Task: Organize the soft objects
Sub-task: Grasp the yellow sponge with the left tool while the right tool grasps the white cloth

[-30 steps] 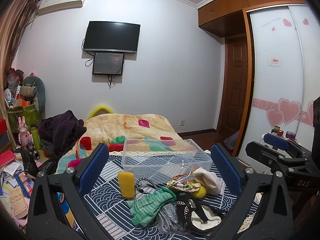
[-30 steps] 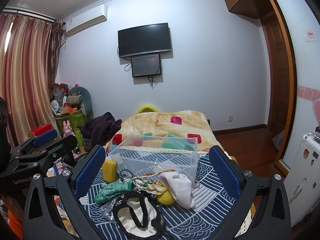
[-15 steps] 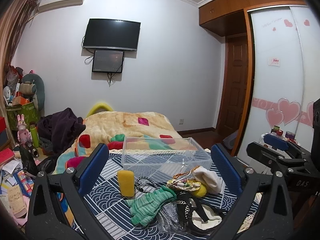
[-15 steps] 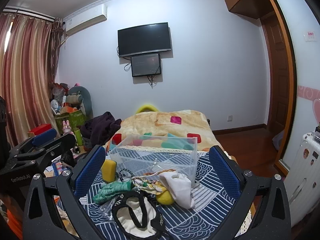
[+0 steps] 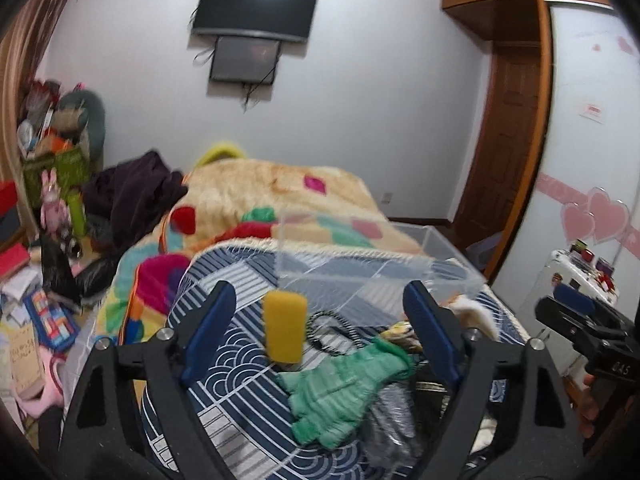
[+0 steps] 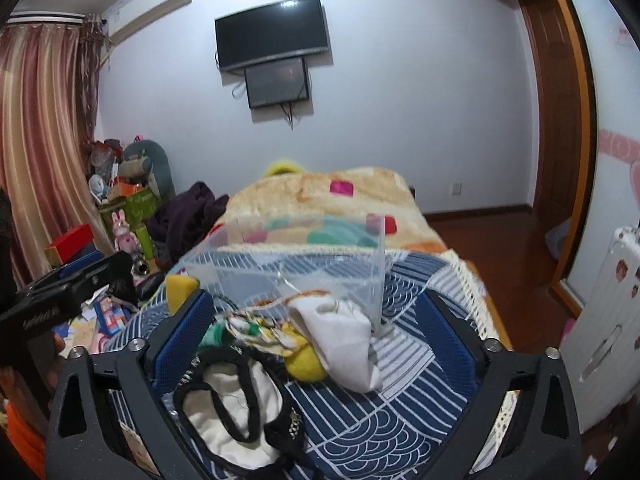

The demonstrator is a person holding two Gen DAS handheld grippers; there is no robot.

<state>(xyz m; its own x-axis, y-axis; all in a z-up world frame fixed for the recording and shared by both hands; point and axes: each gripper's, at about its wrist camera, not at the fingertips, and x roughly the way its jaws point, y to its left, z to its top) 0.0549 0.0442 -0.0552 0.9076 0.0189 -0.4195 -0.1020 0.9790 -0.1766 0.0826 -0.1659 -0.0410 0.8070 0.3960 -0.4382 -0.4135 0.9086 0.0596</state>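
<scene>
A clear plastic bin stands on a blue patterned cloth on the bed. In front of it lie a yellow sponge, a green glove, a white sock, a yellow ball, a floral cloth and a white pouch with black straps. My left gripper is open above the sponge and glove. My right gripper is open above the sock and pouch. Both are empty.
A patterned blanket covers the bed beyond the bin. Dark clothes and clutter fill the floor on the left. A wardrobe and a wooden door stand on the right. A white suitcase is right of the bed.
Both grippers have moved forward and down toward the pile on the cloth. The objects look larger and nearer. Nothing has been picked up.
</scene>
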